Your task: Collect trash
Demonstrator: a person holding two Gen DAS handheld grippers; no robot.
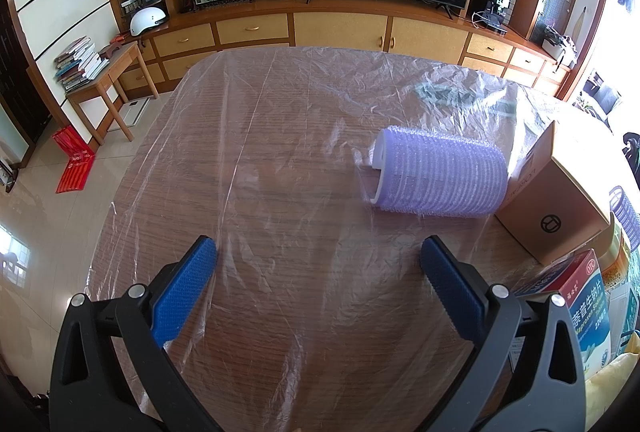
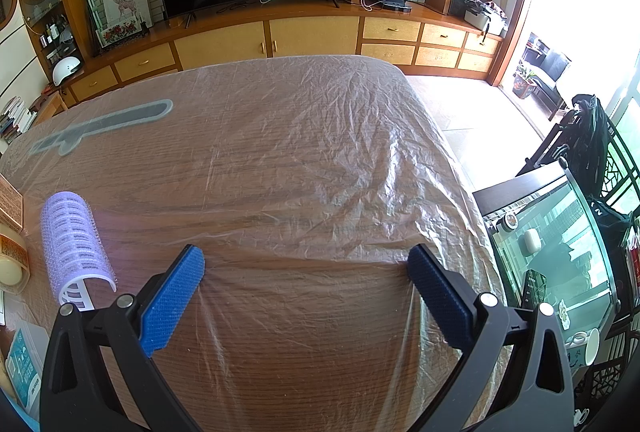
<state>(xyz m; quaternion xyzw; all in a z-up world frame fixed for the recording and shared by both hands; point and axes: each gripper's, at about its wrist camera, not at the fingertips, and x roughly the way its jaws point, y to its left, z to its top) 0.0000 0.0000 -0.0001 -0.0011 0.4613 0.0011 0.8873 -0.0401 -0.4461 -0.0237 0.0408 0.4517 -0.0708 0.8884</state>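
A clear crinkled plastic sheet (image 1: 280, 136) covers the wooden table (image 1: 280, 384); the right wrist view shows the same plastic sheet (image 2: 320, 152). A purple hair roller (image 1: 436, 178) lies on its side to the right of my left gripper (image 1: 318, 260), which hangs open above the sheet with nothing between its blue pads. A purple hair roller (image 2: 74, 248) lies left of my right gripper (image 2: 306, 268), also open and empty, low over the sheet near the table's right edge. A grey printed strip (image 2: 104, 126) shows under the plastic at the far left.
A cardboard box (image 1: 560, 188), a medicine box (image 1: 580, 304) and a gold tin (image 1: 618, 260) crowd the table's right side in the left wrist view. Tape roll (image 2: 12, 264) sits at the far left. A fish tank (image 2: 560, 252) stands right of the table. TV cabinet (image 2: 280, 32) behind.
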